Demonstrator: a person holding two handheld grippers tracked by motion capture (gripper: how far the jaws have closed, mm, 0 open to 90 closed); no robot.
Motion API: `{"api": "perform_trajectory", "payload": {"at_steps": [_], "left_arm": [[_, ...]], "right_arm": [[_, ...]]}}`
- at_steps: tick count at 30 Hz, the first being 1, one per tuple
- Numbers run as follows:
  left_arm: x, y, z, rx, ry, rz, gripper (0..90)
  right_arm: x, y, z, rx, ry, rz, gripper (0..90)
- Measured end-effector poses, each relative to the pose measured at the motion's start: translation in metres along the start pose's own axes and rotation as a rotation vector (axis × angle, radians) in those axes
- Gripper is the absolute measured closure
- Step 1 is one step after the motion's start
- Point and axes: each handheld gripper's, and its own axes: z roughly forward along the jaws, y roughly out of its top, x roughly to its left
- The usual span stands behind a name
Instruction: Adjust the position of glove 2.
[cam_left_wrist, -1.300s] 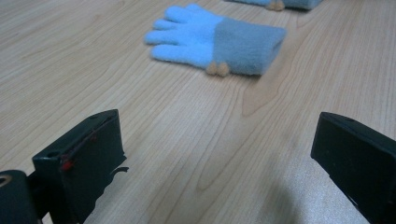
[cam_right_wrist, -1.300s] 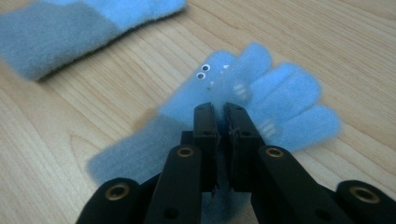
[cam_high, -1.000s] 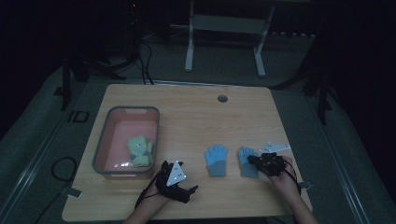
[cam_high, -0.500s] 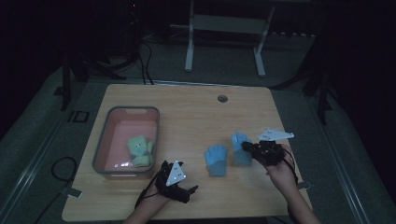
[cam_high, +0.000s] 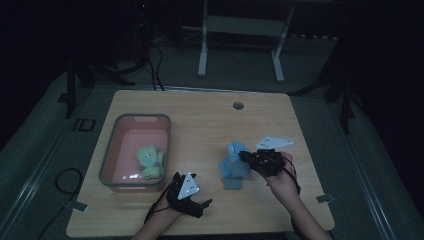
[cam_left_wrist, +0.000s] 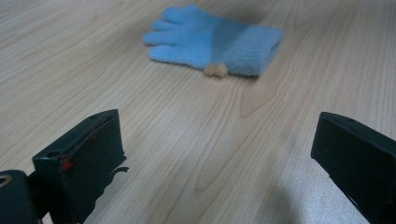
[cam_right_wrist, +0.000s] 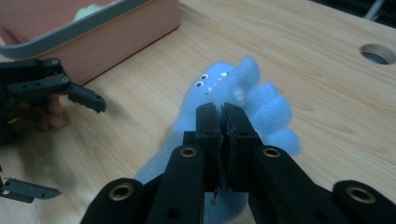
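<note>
1. The blue glove with eyes (cam_right_wrist: 233, 100) hangs above the table (cam_high: 210, 115), pinched by the right gripper (cam_right_wrist: 223, 122), whose jaws are closed tight on its fabric
2. A second blue glove (cam_left_wrist: 215, 39) lies flat just under it
3. The left gripper (cam_high: 200, 202) rests with jaws wide apart, holding nothing, beside the pink bin (cam_high: 107, 165)

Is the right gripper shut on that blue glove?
Shut on it: the right gripper pinches the blue glove between closed jaws.

The high view is dim and grainy, perhaps underexposed; both gripper views are brighter, softly blurred up close.
</note>
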Motion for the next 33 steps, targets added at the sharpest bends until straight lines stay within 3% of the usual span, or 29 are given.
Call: {"api": "perform_trajectory", "payload": {"at_steps": [6, 18, 27, 33], "left_arm": [[0.000, 0.000, 0.000, 0.001, -0.002, 0.001, 2.9], [0.000, 0.000, 0.000, 0.002, -0.004, 0.001, 2.9], [0.000, 0.000, 0.000, 0.008, -0.009, 0.002, 2.9], [-0.002, 0.001, 0.000, -0.005, -0.015, 0.018, 2.9]], "right_arm": [[0.007, -0.006, 0.021, 0.038, 0.028, -0.007, 85.8], [0.002, -0.035, 0.056, 0.144, 0.066, 0.033, 85.3], [-0.005, -0.047, 0.070, 0.196, 0.079, 0.028, 83.4], [-0.006, -0.051, 0.072, 0.193, 0.088, 0.021, 77.8]]}}
